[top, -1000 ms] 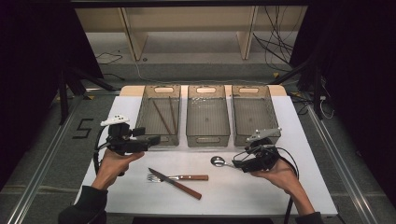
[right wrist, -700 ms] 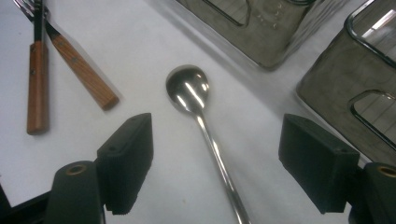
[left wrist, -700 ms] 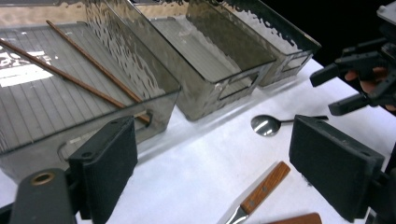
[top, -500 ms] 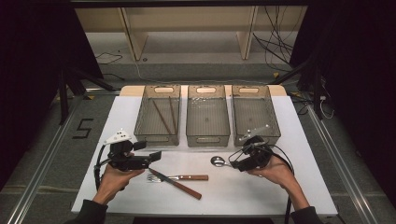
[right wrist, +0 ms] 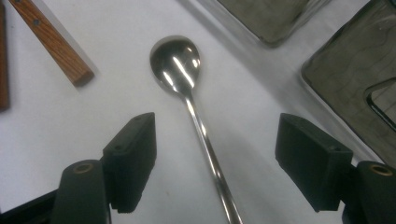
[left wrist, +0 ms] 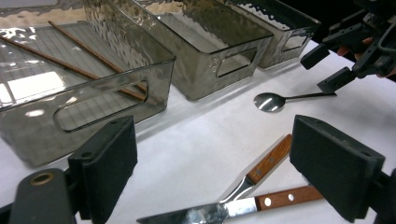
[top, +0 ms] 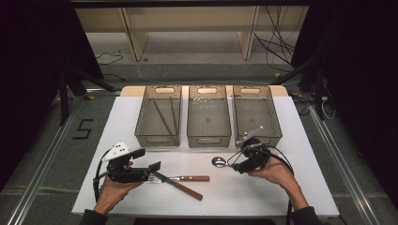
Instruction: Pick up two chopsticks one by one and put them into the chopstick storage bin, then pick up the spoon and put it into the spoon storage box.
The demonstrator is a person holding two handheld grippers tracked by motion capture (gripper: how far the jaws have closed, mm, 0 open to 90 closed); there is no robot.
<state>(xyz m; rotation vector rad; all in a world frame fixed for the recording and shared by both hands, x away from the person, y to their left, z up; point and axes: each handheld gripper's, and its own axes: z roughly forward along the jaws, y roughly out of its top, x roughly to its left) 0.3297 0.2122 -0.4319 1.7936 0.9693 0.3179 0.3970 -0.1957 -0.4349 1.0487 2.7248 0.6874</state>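
R gripper (right wrist: pixel 212 163) jaws wide apart, straddling spoon (right wrist: pixel 187 88) handle, nothing gripped. Spoon flat on white table (top: pixel 263 192), bowl toward knife, just in front of middle bin (top: pixel 209 117). Likely step: pick up spoon. Do well: lower till pads flank thin handle, centre it, close square, lift level; handle slick, may slip or pivot. L gripper (left wrist: pixel 233 172) also open, empty, over fork (left wrist: pixel 261 165) and knife (left wrist: pixel 243 207), which cross. Chopsticks (top: pixel 164 117) already in left bin (top: pixel 157 115).
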